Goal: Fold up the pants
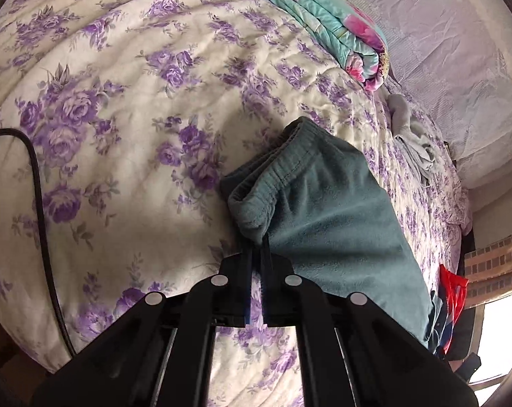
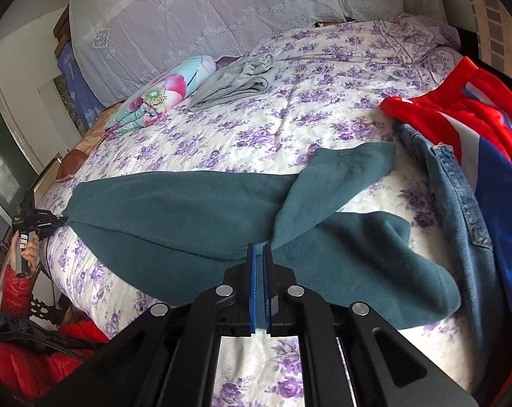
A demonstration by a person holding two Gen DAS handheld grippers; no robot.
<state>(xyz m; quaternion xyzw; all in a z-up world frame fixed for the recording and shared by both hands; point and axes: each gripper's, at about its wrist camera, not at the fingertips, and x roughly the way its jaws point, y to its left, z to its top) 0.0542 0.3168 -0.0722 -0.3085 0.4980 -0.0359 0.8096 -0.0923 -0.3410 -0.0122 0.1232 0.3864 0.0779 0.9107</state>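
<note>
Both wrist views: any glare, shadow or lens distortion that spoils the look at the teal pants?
Left wrist view: the floral bedspread bulges from fisheye, shadow falls beside the teal pants, and a blown-out white patch glares at bottom right. Right wrist view: even light, pants sharp, edges curved with dark corners.

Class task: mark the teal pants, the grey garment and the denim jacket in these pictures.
teal pants (image 2: 188, 210): right wrist view, on the upper leg panel.
grey garment (image 2: 235, 84): right wrist view, on its folded middle.
denim jacket (image 2: 459, 220): right wrist view, on the front panel.
</note>
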